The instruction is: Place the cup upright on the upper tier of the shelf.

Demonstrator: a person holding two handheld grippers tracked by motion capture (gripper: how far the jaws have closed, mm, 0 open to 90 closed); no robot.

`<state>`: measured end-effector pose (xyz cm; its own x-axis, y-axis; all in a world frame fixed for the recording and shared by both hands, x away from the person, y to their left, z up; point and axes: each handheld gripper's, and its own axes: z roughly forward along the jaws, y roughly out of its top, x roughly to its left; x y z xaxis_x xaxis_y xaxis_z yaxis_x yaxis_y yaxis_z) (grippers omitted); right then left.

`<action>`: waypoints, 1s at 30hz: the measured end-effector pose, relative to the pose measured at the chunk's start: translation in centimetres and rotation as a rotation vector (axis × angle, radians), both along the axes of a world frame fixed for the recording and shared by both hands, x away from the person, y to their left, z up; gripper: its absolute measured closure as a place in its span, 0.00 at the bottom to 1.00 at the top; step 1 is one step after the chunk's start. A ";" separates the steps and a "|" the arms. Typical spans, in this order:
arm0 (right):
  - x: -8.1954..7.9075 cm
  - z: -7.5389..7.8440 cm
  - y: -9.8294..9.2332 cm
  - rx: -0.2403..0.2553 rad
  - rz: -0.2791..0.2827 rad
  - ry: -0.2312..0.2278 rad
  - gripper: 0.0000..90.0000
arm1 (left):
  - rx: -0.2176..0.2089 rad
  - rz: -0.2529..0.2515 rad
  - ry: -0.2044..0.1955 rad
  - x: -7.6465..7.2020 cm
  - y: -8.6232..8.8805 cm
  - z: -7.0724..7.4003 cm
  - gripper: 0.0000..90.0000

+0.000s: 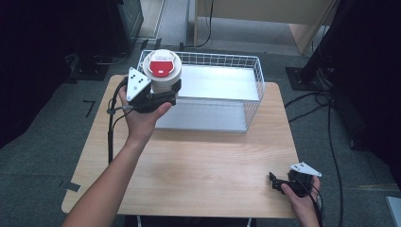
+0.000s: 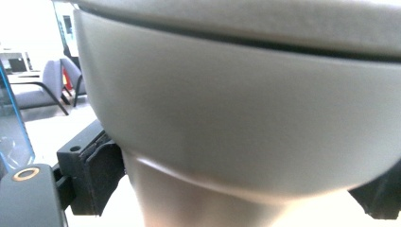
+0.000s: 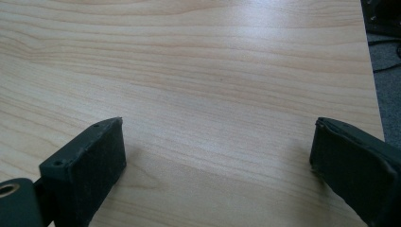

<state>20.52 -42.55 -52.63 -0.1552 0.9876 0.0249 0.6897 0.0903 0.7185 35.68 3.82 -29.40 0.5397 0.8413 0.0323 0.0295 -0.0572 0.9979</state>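
Over the far-left corner of the wire basket (image 1: 253,82), I hold the cup (image 1: 163,75) with the red-and-white lid in my left gripper (image 1: 163,97); its jaws pinch the cup's sides, one pad (image 2: 101,177) pressed on the wall below the rim. At the table's (image 1: 203,170) near right, my right gripper (image 1: 276,182) rests with jaws spread wide, nothing between them.

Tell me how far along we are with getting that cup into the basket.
Done: the left gripper is shut on the lidded cup and has it lifted at the wire basket's left end. In hand: carrying it over the rim. Left: lowering and releasing it inside. The right gripper rests open on the table.
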 end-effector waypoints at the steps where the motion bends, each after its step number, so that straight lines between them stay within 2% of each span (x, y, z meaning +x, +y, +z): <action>1: 0.0 0.0 0.0 0.000 0.001 0.000 0.04 | 0.010 0.008 0.000 0.7 -0.2 0.2 0.09; 8: 0.0 0.0 0.0 0.002 0.001 -0.001 0.05 | 0.011 0.018 -0.001 2.5 -1.0 0.1 0.09; 11: 0.0 0.0 0.0 0.003 0.002 -0.002 0.05 | -0.005 0.009 0.024 3.6 -1.5 -0.1 0.09; 14: 0.0 0.0 0.0 0.005 0.001 -0.003 0.05 | -0.012 0.012 0.027 4.2 -1.8 -0.2 0.09; 15: 0.0 0.0 0.0 0.004 0.003 -0.004 0.05 | -0.016 0.025 0.036 5.0 -2.0 -0.4 0.09; 17: 0.0 0.0 0.0 0.004 0.002 -0.004 0.05 | -0.017 0.031 0.044 5.4 -2.1 -0.5 0.09; 18: 0.0 0.0 0.0 0.006 0.001 -0.005 0.05 | -0.021 0.039 0.056 6.0 -2.1 -0.7 0.09; 24: 0.0 0.0 0.0 0.006 -0.001 -0.006 0.06 | 0.020 0.057 0.076 7.9 -2.3 -1.1 0.09; 30: -0.1 0.0 0.0 0.007 -0.002 -0.005 0.06 | 0.013 0.061 0.098 8.9 -2.3 -1.4 0.09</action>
<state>20.47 -42.60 -52.61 -0.1534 0.9877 0.0308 0.6859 0.0839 0.7228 44.54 1.53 -30.84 0.4887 0.8724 -0.0073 0.1308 -0.0650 0.9893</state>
